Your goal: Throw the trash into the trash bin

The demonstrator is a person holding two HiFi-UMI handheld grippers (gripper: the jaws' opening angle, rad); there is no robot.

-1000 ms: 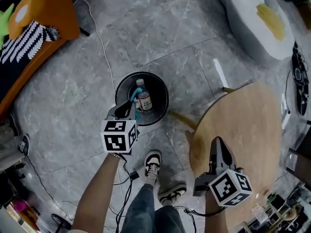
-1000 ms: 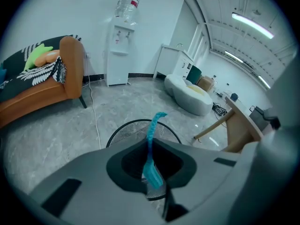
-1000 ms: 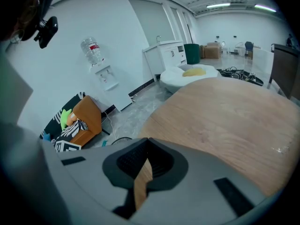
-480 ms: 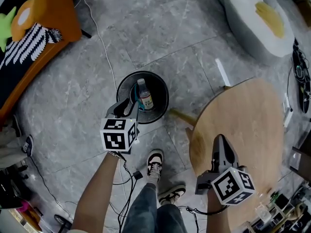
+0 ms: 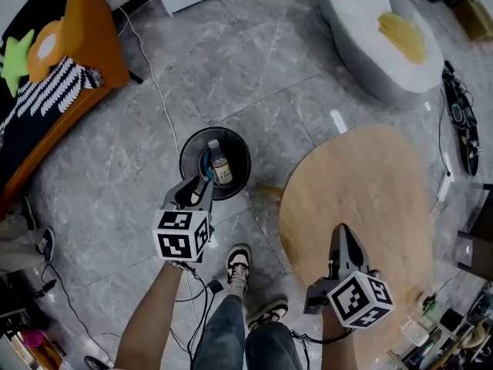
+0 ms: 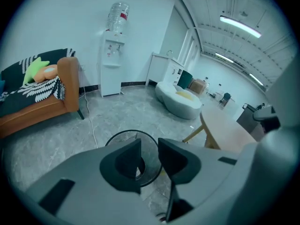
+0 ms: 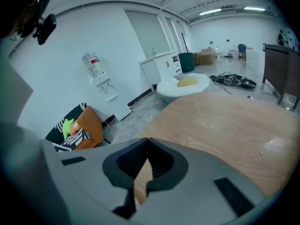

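Note:
The black round trash bin [image 5: 189, 146] stands on the grey floor, with a clear plastic bottle [image 5: 221, 166] and a teal scrap inside. My left gripper [image 5: 199, 185] hangs above the bin's near rim. Its jaws have just been opening and stand apart with nothing between them. In the left gripper view the bin [image 6: 112, 137] shows past the left gripper [image 6: 150, 149]. My right gripper [image 5: 341, 233] is over the near part of the round wooden table [image 5: 370, 176], shut and empty. In the right gripper view, the right gripper [image 7: 146, 144] has only the tabletop [image 7: 225, 121] beyond it.
An orange sofa [image 5: 85, 29] with cushions is at the far left and a white beanbag [image 5: 370, 45] at the far right. A white cable [image 5: 158, 83] runs across the floor to the bin. A water dispenser [image 6: 114, 55] stands by the wall. The person's shoes [image 5: 240, 264] are below the bin.
Both grippers have risen, so the bin and table look smaller. The left jaws, close together over the bin with teal at their tips, now stand apart and empty.

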